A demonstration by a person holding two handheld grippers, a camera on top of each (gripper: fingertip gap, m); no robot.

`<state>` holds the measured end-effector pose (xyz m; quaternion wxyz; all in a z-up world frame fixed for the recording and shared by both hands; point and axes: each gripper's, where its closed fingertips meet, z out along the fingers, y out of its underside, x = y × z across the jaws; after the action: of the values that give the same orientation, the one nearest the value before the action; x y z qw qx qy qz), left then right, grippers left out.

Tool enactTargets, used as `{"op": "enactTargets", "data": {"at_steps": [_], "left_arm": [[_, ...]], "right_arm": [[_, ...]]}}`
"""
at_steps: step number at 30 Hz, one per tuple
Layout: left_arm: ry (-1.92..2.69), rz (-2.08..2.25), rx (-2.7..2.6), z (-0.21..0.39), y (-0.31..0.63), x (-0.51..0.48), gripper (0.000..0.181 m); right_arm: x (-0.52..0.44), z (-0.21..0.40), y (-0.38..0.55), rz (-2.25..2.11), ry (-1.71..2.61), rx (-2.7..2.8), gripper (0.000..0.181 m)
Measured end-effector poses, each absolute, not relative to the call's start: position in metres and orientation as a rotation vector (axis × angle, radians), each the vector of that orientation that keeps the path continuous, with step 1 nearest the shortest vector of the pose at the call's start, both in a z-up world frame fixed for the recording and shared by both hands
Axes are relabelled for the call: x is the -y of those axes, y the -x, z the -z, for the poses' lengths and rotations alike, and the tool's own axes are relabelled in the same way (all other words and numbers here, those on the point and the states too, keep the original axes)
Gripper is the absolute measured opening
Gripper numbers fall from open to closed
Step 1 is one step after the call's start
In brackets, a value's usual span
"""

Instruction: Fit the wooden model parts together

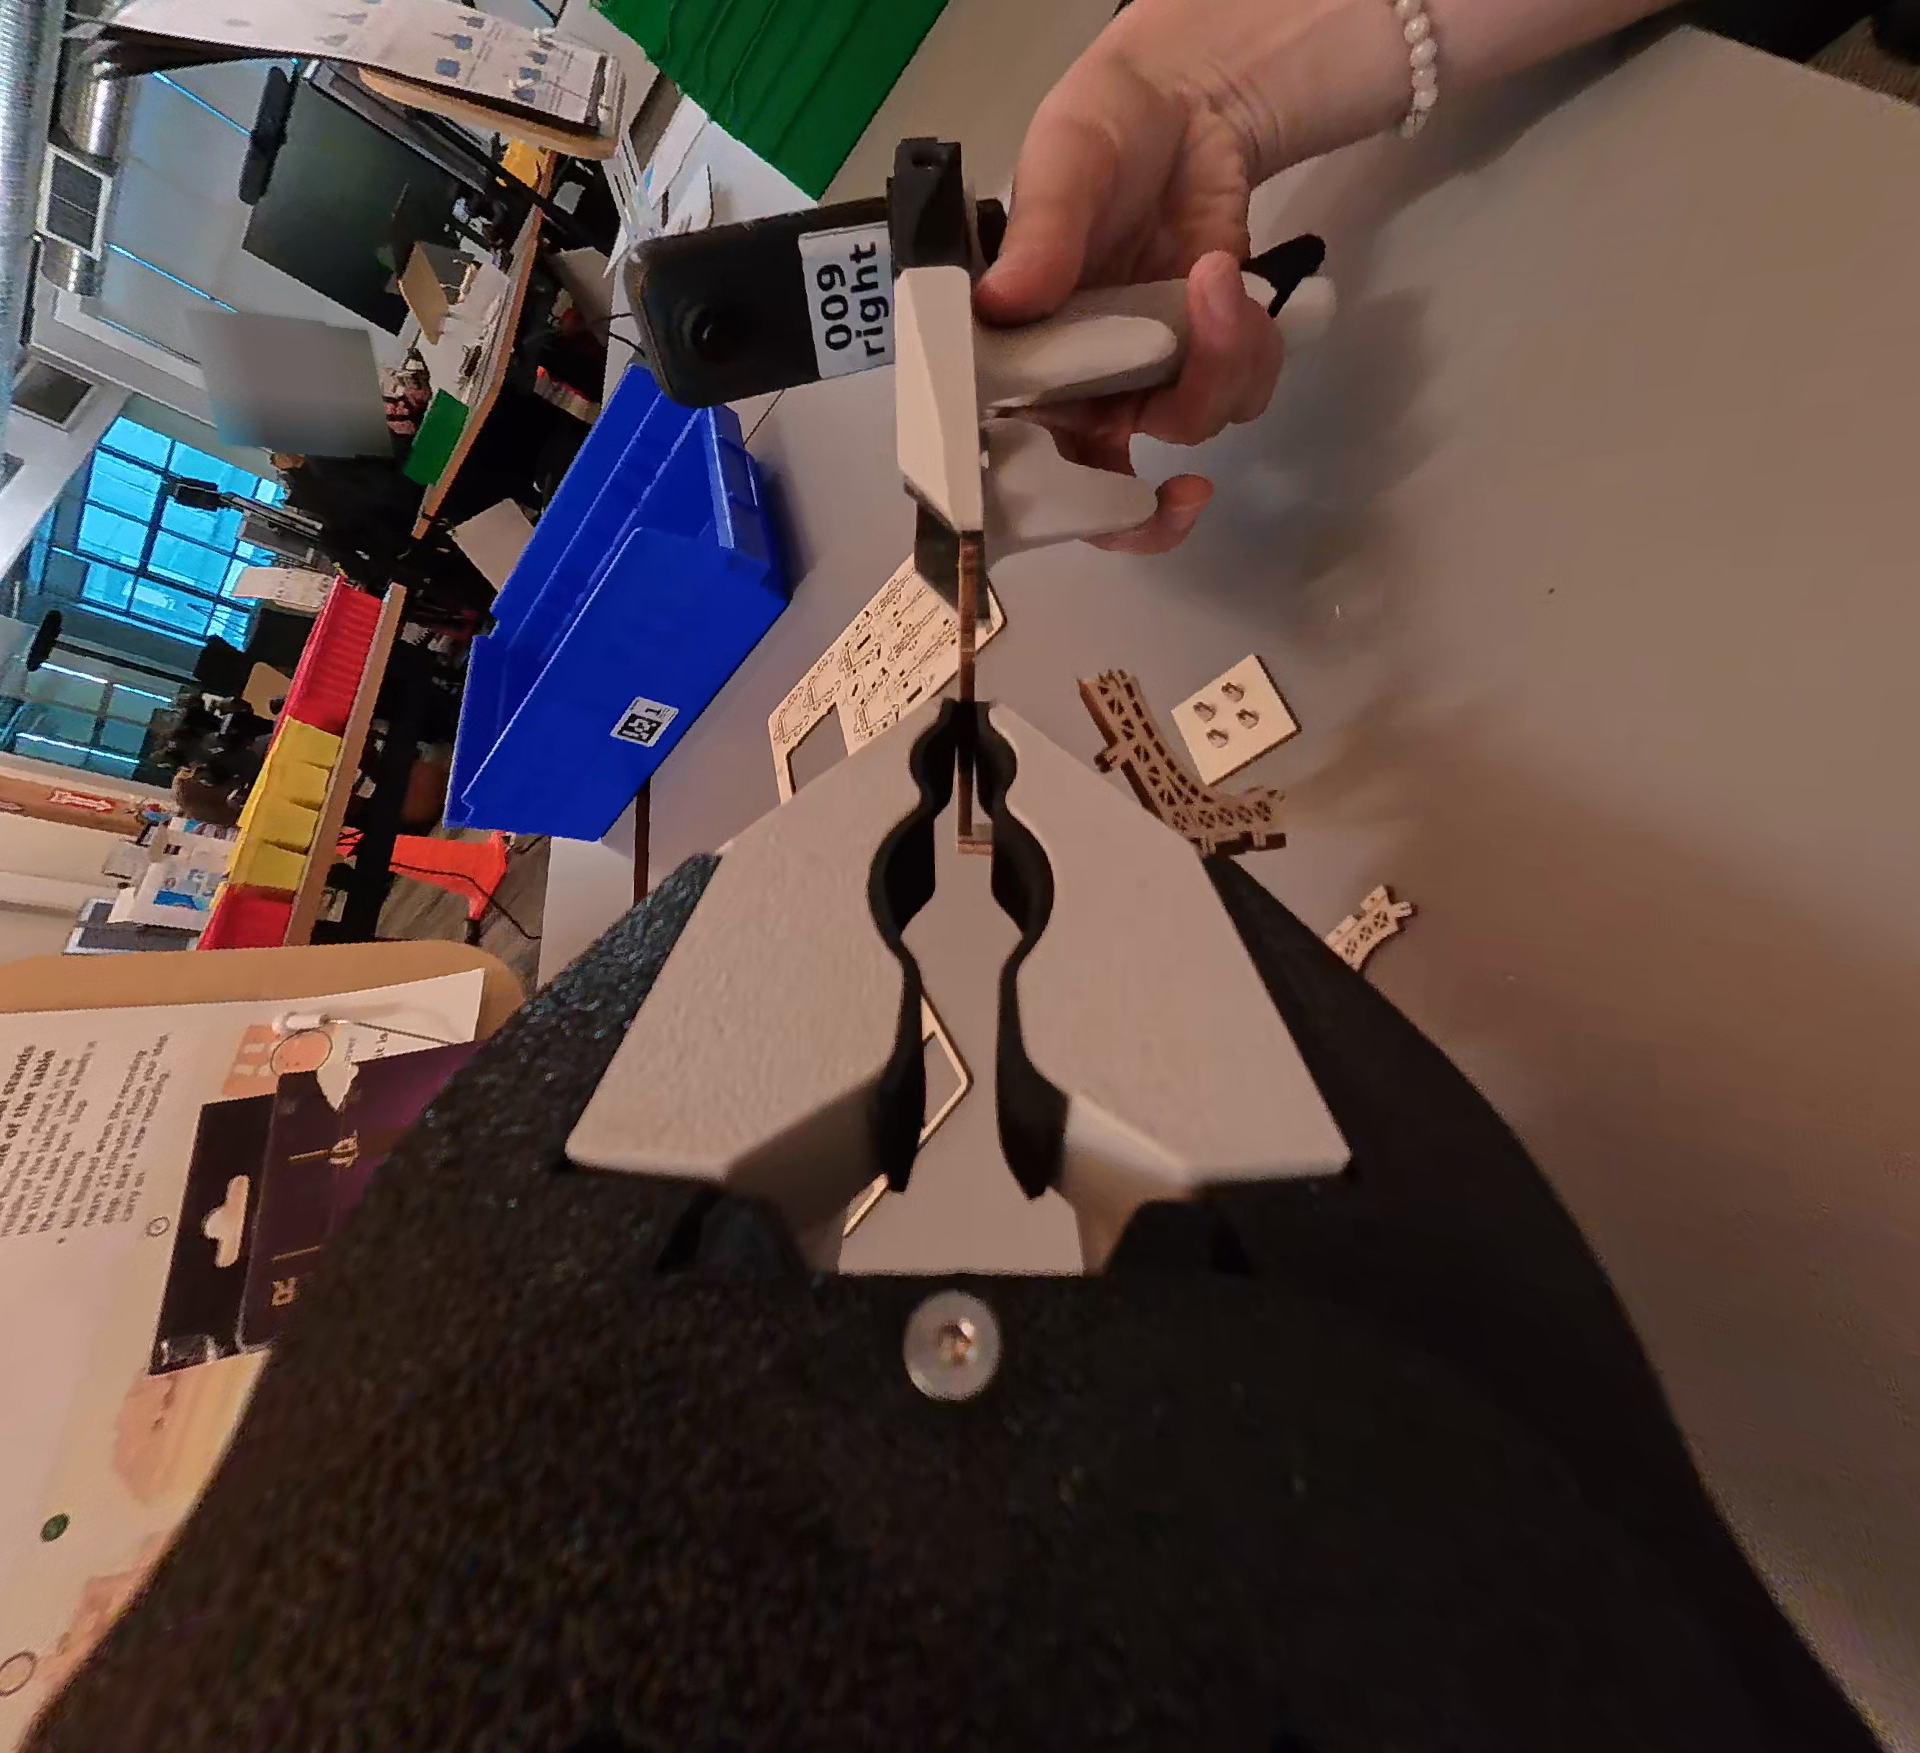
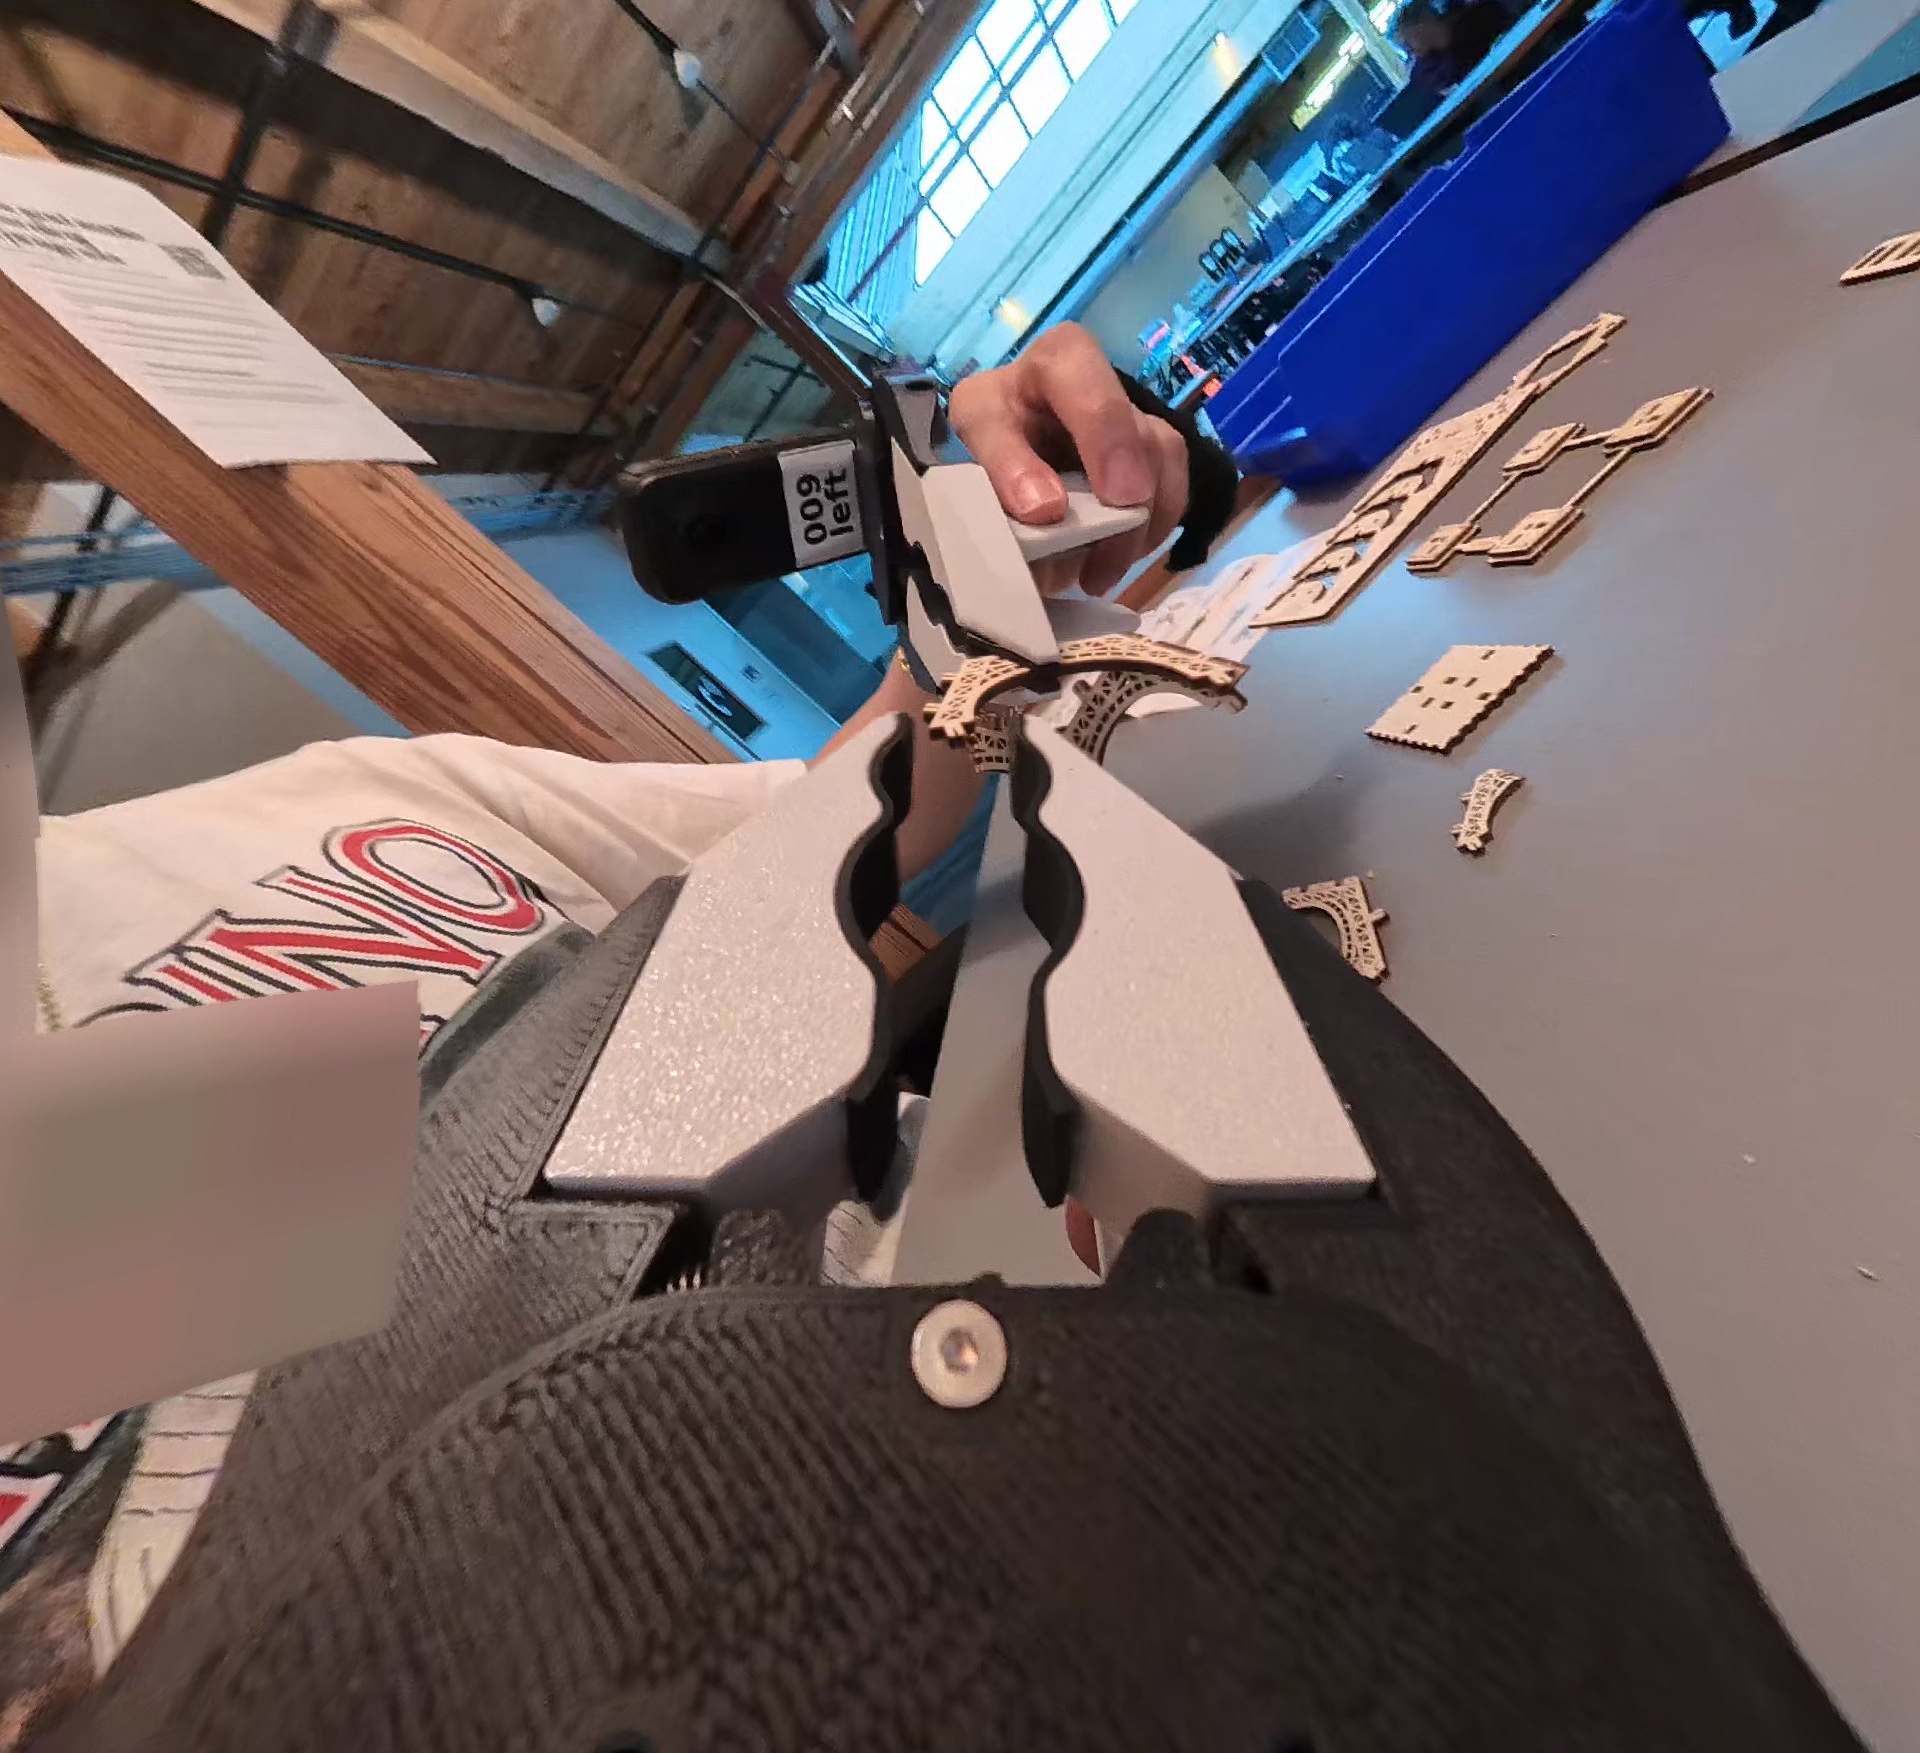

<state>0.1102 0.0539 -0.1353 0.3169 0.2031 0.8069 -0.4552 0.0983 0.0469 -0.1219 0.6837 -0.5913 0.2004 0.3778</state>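
In the left wrist view my left gripper (image 1: 969, 718) is shut on a thin wooden lattice part (image 1: 972, 664), seen edge-on and held above the grey table (image 1: 1558, 872). My right gripper (image 1: 951, 550) faces it and holds the same part's far end. In the right wrist view my right gripper (image 2: 968, 735) is closed on the end of a curved lattice arch (image 2: 1143, 659). The left gripper (image 2: 997, 649) grips that arch from above. A second lattice leg (image 2: 1101, 716) hangs beside the arch. How the two parts join is hidden by the fingers.
Loose parts lie on the table: a curved lattice piece (image 1: 1174, 768), a square plate with holes (image 1: 1236, 716), a small piece (image 1: 1371, 924), a cut-out sheet (image 1: 873, 675), a slotted plate (image 2: 1455, 695) and a frame sheet (image 2: 1455, 456). Blue bins (image 1: 623, 664) stand at the table's edge. Papers (image 1: 156, 1236) lie near me.
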Motion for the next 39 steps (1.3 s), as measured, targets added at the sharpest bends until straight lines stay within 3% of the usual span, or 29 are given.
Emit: {"op": "enactTargets", "data": {"at_steps": [2,6,10,16,21,26,29,31,35,39], "left_arm": [[-0.538,1.177,-2.119,0.137,-0.111,-0.053,0.0],[-0.481,1.177,-2.113,0.136,-0.117,-0.055,0.001],[-0.298,1.155,-2.112,0.134,-0.129,-0.067,0.042],[0.018,1.339,-2.363,0.167,-0.103,-0.091,0.04],[0.211,0.973,-2.685,0.242,-0.1,-0.115,0.031],[0.288,0.998,-2.781,0.257,-0.093,-0.105,0.031],[0.31,0.962,-2.776,0.26,-0.097,-0.104,0.029],[0.331,0.947,-2.777,0.261,-0.098,-0.104,0.011],[0.364,0.97,-2.735,0.258,-0.1,-0.107,0.007],[0.556,1.693,-2.473,0.192,-0.098,-0.089,0.007]], "right_arm": [[-0.048,0.122,-0.097,-0.842,1.331,-0.442,0.007],[-0.05,0.122,-0.102,-0.784,1.347,-0.433,0.006],[-0.046,0.122,-0.117,-0.666,1.326,-0.454,0.006],[-0.038,0.14,-0.15,-0.432,1.355,-0.543,0.006],[-0.043,0.133,-0.156,-0.312,1.3,-0.478,0.006],[-0.043,0.122,-0.155,-0.069,1.305,-0.362,0.006],[-0.042,0.12,-0.156,0.073,1.32,-0.319,0.006],[-0.044,0.119,-0.155,0.112,1.326,-0.315,0.006],[-0.041,0.114,-0.154,0.097,1.283,-0.319,0.006],[-0.032,0.108,-0.159,0.083,1.224,-0.346,0.006]]}}
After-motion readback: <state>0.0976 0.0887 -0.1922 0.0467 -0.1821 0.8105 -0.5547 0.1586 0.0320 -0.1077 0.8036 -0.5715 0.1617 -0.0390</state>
